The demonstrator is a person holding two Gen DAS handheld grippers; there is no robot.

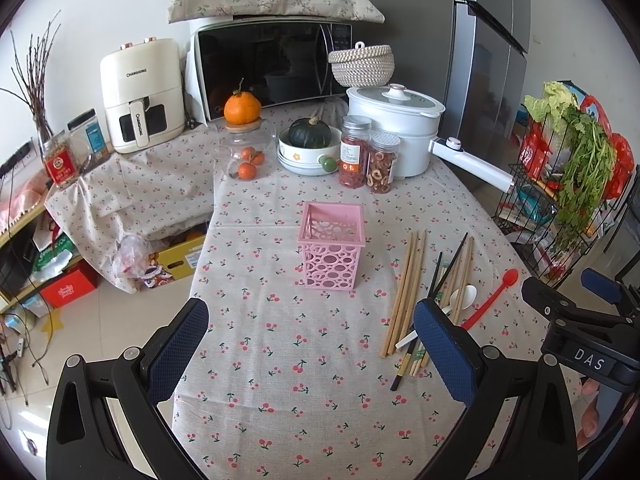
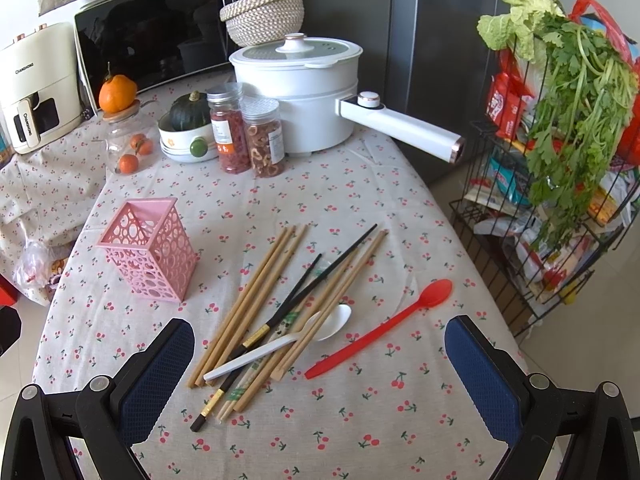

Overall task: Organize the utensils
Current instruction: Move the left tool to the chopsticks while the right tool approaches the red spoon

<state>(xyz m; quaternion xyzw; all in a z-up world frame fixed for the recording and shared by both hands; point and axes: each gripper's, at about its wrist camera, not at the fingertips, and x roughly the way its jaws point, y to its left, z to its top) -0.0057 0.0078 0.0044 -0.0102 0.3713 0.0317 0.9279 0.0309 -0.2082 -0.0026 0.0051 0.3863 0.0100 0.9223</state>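
Note:
A pink perforated utensil holder [image 1: 332,250] [image 2: 149,252] stands upright and empty on the cherry-print tablecloth. To its right lies a loose pile: several wooden chopsticks [image 2: 256,300] [image 1: 406,292], black chopsticks [image 2: 320,276], a white spoon [image 2: 280,344] [image 1: 460,300] and a red spoon [image 2: 384,328] [image 1: 490,300]. My left gripper [image 1: 312,344] is open and empty, above the table in front of the holder. My right gripper [image 2: 320,368] is open and empty, hovering just in front of the pile; its body shows in the left wrist view [image 1: 580,320].
Behind the holder stand two snack jars [image 1: 368,154], a white electric pot [image 1: 394,128] with a long handle, a bowl with a squash [image 1: 310,144], a glass jar of oranges [image 1: 244,148], a microwave [image 1: 272,64]. A wire rack with greens [image 2: 560,140] stands right of the table.

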